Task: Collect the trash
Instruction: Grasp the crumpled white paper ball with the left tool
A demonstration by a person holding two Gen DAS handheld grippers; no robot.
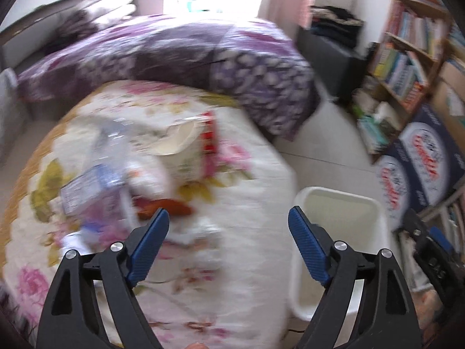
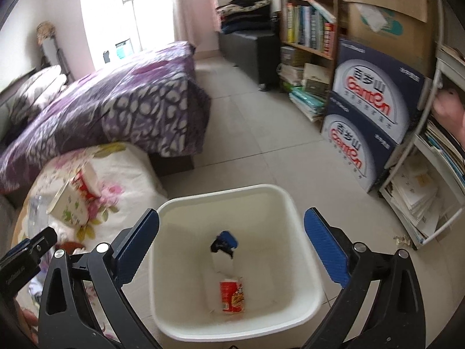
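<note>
While the right tool (image 2: 231, 226) hangs spread and empty over the white bin (image 2: 308, 261), the remaining trash (image 1: 162, 157) lies on the flowered bed (image 1: 247, 203) left of that bin, ahead of the left tool (image 1: 228, 221), likewise spread and holding nothing, which looks nearer.

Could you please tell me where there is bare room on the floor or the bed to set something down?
Bare tiled floor lies between the purple quilt, Ganten boxes and white bin. The floral sheet's near edge is free; trash crowds its middle.
</note>
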